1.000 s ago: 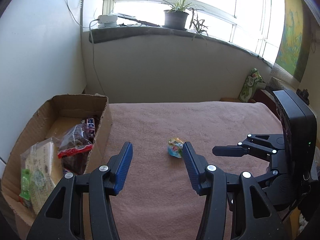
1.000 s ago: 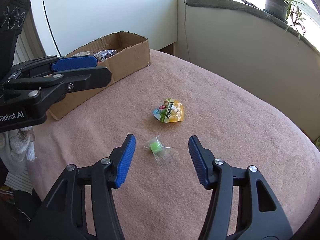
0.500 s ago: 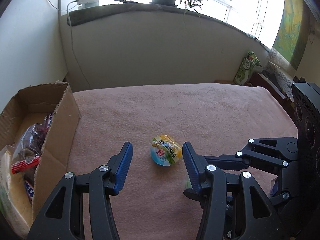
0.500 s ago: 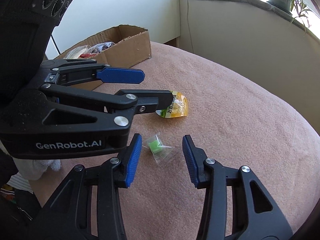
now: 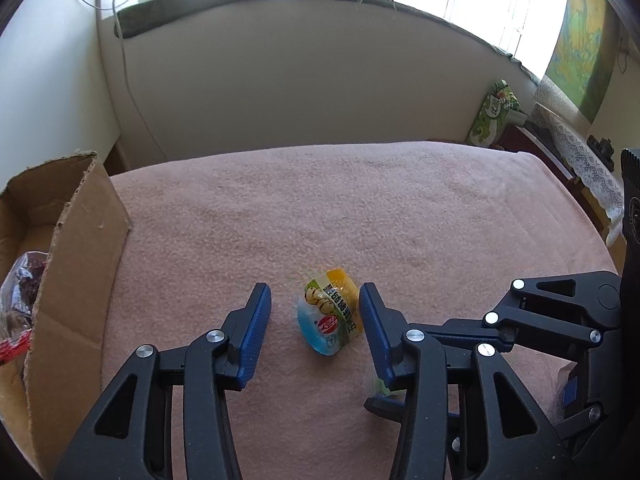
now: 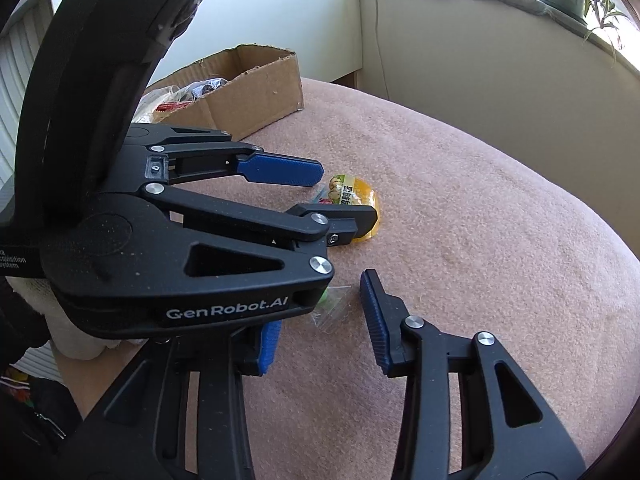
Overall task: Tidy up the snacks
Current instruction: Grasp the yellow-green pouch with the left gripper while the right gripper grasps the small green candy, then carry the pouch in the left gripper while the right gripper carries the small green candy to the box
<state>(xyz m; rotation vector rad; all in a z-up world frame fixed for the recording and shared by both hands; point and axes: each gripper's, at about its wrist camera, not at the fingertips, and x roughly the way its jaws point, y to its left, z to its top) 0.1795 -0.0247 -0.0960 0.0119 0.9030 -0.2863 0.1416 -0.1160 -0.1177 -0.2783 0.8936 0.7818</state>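
Snacks outstanding on the pink cloth: two. Nearest the right gripper (image 6: pixel 320 312) lies a small clear-wrapped green candy (image 6: pixel 330 306), between its blue pads; the jaws are closing on it from a wider set a second ago, and a gap still shows on the one side that is visible. The left pad is largely hidden behind the other tool, so contact there cannot be confirmed.

Next out, the left gripper (image 5: pixel 314 322) has come down and forward since a second ago and now brackets the yellow jelly cup (image 5: pixel 330 316), which lies on its side on the cloth. Its jaws are likewise closing; the right pad sits just beside the cup, the left pad stands clear. Neither tool has hold of anything yet. Judgement: both pick-ups are in their final closing stage, with transfer to follow.

Farthest, the cardboard box (image 6: pixel 256 96) sits at the cloth's edge, already holding several packets.

View comparison: the left wrist view shows the cup's label and both pad gaps plainly, but barely any candy. The right wrist view shows the candy wrapper and box contents, with the cup half masked.
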